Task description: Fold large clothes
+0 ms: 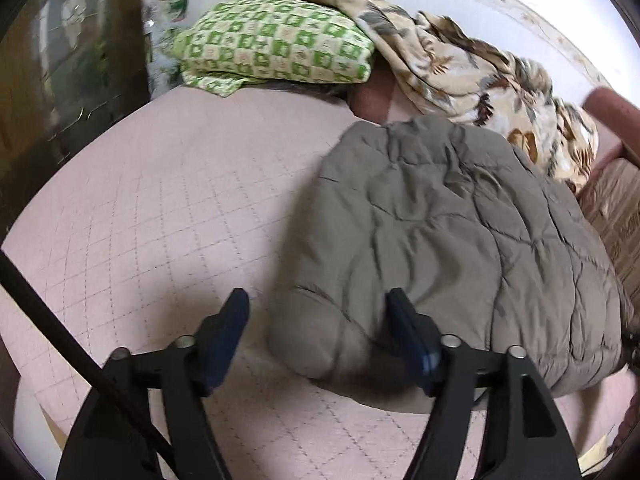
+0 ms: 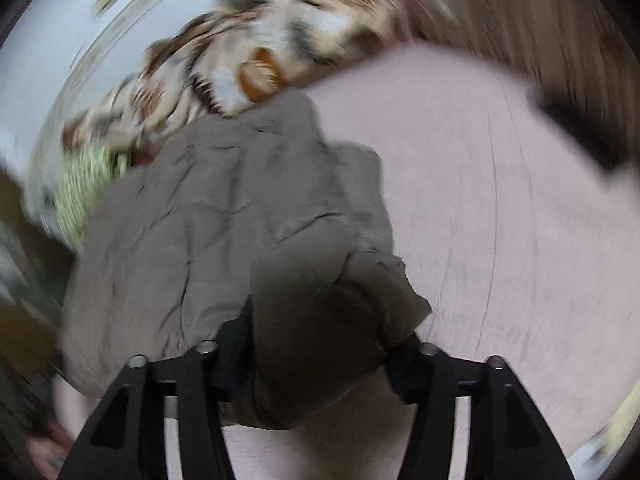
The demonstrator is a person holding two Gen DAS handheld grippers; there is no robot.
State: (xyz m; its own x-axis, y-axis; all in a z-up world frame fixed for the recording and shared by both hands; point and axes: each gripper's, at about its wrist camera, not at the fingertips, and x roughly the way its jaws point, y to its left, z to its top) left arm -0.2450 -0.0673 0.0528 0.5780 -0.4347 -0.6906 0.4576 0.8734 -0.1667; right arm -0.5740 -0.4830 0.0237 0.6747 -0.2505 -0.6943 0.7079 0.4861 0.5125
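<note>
1. A grey-brown quilted puffer jacket (image 1: 452,240) lies folded on a pale pink quilted bed cover (image 1: 160,220).
2. The left gripper (image 1: 318,308) hangs low over the near left end of the jacket. Its two dark fingers are spread apart. The rounded corner of the jacket sits between them, with the right finger against the fabric and the left finger over bare cover, so nothing is pinched.
3. In the blurred right wrist view, the right gripper (image 2: 326,330) has its fingers spread, with a bunched fold of the jacket (image 2: 224,220) lying between them. Whether the pads press on it cannot be told.
4. Beyond the jacket lie a green-and-cream checked pillow (image 1: 272,46) and a leaf-patterned blanket (image 1: 476,76), the blanket touching the jacket's far edge.
</note>
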